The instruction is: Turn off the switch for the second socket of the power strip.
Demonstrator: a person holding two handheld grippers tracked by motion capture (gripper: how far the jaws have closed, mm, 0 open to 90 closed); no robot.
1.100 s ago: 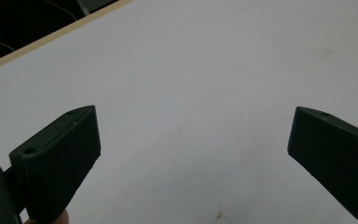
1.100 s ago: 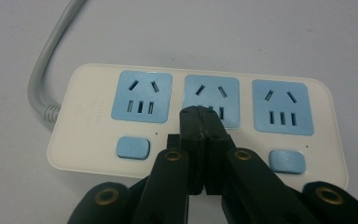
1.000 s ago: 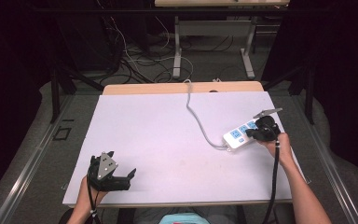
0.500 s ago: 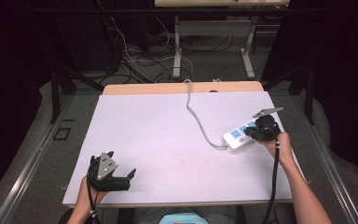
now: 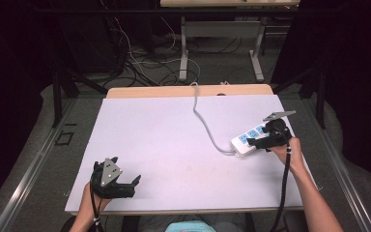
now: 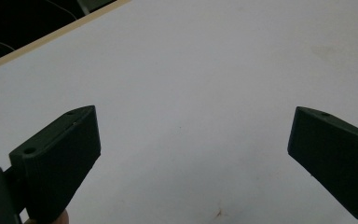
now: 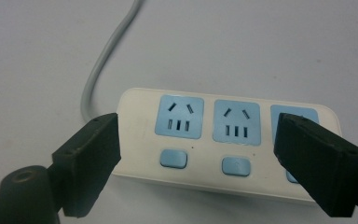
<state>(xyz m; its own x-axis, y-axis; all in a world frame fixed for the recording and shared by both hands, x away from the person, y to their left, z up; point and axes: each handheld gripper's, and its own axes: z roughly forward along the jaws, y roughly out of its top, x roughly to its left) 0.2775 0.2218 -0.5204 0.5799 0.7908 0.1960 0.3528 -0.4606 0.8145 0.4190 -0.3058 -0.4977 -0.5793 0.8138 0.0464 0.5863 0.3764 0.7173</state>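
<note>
The power strip [image 7: 223, 144] is lying flat near the table's [image 5: 164, 145] right edge. The right gripper [image 7: 198, 163] is parked over it, jaws just opened wide, probably not touching. The left gripper [image 6: 191, 154] is held wide open, well apart.

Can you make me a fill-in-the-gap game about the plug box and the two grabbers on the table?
1. The sockets on the white power strip are coloured ____.
2. The right gripper has its jaws ____, one at each side of the strip.
3. The grey cable runs from the strip toward the ____ edge of the table.
4. The left gripper is open with ____ between its jaws.

Missing words: blue; open; far; nothing
</note>
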